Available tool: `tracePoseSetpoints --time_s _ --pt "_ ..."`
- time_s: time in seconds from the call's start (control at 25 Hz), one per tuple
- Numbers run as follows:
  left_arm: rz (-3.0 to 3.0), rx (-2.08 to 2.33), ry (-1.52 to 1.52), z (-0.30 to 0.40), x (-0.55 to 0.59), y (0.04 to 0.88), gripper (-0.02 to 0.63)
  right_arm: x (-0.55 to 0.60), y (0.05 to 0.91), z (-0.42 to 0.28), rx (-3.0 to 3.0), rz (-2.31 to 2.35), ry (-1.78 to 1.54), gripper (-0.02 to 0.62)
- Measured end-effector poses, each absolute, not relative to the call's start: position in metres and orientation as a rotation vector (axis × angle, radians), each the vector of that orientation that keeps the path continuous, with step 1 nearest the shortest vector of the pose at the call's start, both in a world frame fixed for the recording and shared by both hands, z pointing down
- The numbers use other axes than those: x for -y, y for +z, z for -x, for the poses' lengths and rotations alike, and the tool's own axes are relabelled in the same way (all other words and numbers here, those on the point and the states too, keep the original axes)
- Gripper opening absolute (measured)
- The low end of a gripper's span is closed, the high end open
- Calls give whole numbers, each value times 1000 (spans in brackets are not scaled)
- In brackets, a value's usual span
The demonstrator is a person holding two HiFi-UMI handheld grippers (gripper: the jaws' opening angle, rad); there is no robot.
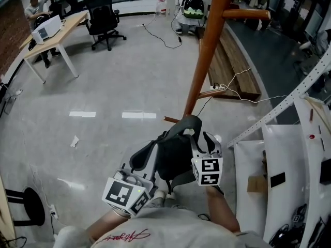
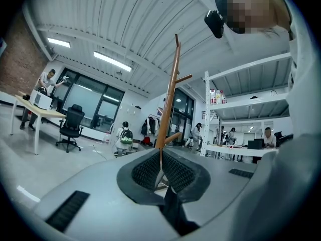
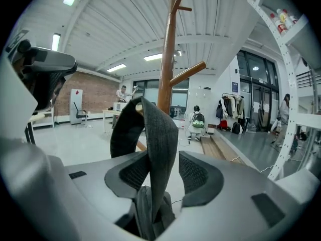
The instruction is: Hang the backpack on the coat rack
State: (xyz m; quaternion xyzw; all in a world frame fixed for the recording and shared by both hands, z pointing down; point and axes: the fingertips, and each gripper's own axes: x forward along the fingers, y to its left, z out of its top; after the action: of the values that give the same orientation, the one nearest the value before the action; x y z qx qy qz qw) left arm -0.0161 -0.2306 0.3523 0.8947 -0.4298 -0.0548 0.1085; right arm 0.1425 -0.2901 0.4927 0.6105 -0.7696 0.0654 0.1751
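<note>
The dark grey backpack (image 1: 173, 156) hangs in front of me between both grippers, just short of the coat rack's foot. The brown wooden coat rack (image 1: 207, 50) rises ahead, with a peg (image 3: 188, 73) sticking out to the right. My right gripper (image 3: 163, 172) is open; the backpack's grey top loop (image 3: 160, 129) stands loosely between its pads, leaning toward the left one. My left gripper (image 2: 161, 169) has its pads nearly together, with a dark strap (image 2: 170, 210) pinched low between them. In the head view the left gripper (image 1: 142, 172) sits at the bag's left and the right gripper (image 1: 201, 143) at its right.
A white metal shelving frame (image 1: 279, 112) and a white shelf board (image 1: 274, 159) stand close on the right. A low wooden platform (image 1: 232, 71) with a white cable lies behind the rack. Far left are a desk (image 1: 51, 35) and an office chair (image 1: 103, 17); a person (image 1: 189, 6) crouches at the back.
</note>
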Motion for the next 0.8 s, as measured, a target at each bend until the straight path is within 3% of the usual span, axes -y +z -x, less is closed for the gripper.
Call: tracePoseSetpoints --time_s 0.24,0.44,0.8 --pt "-2644 1248 -178 13 225 351 21 257 447 -145 2234 -1772 90 167" --pt "-2665 1226 -187 8 221 345 21 230 382 -134 2392 -1808 -16 50" --pt "-2692 1201 -184 -2 213 340 21 189 323 -107 2594 -1707 -127 18"
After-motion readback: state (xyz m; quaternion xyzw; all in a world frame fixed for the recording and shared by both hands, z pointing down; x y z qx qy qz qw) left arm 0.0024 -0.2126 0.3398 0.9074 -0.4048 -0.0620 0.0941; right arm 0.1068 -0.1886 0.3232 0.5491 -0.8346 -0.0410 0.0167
